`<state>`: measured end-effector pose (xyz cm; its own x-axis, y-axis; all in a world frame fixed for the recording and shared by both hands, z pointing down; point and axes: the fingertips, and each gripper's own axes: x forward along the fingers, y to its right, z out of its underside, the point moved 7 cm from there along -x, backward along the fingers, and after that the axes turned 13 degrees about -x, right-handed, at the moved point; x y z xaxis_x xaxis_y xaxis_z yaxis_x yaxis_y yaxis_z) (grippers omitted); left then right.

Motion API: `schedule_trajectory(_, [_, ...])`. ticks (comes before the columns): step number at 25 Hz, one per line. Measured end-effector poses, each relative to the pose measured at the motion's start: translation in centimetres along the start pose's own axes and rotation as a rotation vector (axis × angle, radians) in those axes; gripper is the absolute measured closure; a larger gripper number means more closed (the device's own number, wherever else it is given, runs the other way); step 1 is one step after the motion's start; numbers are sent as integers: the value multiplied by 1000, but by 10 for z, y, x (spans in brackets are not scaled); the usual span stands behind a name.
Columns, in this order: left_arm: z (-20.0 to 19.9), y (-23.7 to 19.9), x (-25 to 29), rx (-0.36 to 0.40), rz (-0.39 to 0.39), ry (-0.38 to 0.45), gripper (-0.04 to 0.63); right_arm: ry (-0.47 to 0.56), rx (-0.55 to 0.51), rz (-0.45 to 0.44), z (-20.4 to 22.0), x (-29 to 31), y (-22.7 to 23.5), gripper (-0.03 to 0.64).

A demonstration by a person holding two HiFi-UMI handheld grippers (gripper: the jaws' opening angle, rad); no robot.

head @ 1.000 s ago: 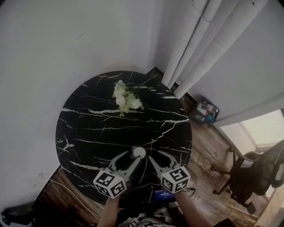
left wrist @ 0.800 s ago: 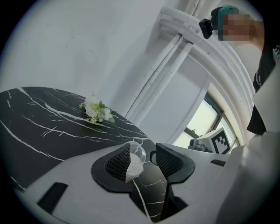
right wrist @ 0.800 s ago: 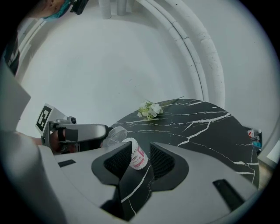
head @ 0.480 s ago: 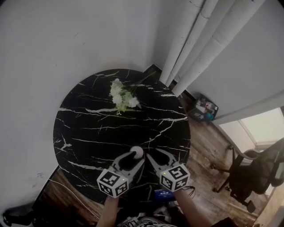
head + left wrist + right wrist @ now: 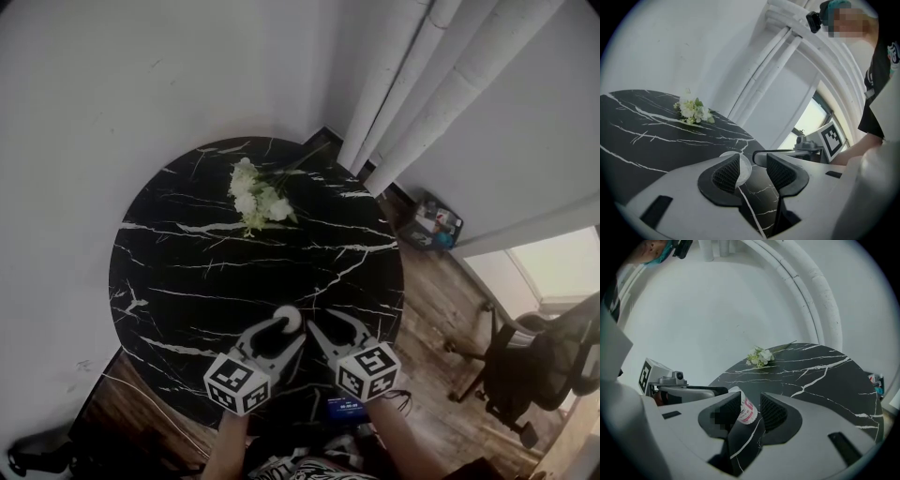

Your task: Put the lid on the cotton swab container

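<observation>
Cotton swab container [image 5: 746, 411], a small white tube with a pink label, hangs tilted above the near rim of a round black marble-patterned table [image 5: 187, 272]. The table fills a corner between white walls [image 5: 141, 75] and a bundle of pale pipes [image 5: 422, 94]. Wooden flooring [image 5: 441, 309] runs off to the right, where a dark office chair [image 5: 544, 366] stands well apart from the table.

At the table's near rim a person works two hand-held grippers, each carrying a cube of square markers, their tips close together. The right gripper [image 5: 751, 399] pinches the container between its ribbed pads, the tube leaning so that its top points toward the other tool. The left gripper [image 5: 752, 161] has its jaws spread and nothing pinched. Bare tabletop shows through the gap, and one pad sits just beside the container's top.

A spray of white flowers [image 5: 255, 197] with green leaves lies on the far side of the table, well apart from the grippers. Smallest of all, the container's round, whitish, half-clear top end [image 5: 742, 165] faces the left gripper's camera. Whether that is the lid seated in place cannot be made out.
</observation>
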<state>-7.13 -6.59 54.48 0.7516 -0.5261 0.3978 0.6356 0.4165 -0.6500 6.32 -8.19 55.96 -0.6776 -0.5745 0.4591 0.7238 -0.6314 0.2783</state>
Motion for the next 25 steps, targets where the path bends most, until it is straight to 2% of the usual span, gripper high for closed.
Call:
schedule_trajectory(6, [1,1,5,44,24,-36,407,11,-14,-12,-8,5,5,531])
schedule_trajectory(15, [2,-1,5,50,32,-34,410,15,-47,-108,-13,16,6,529])
schedule_trajectory(25, [0,-3,1,-39,147,-17,402,-2,-66,-258,-11,29,4,531])
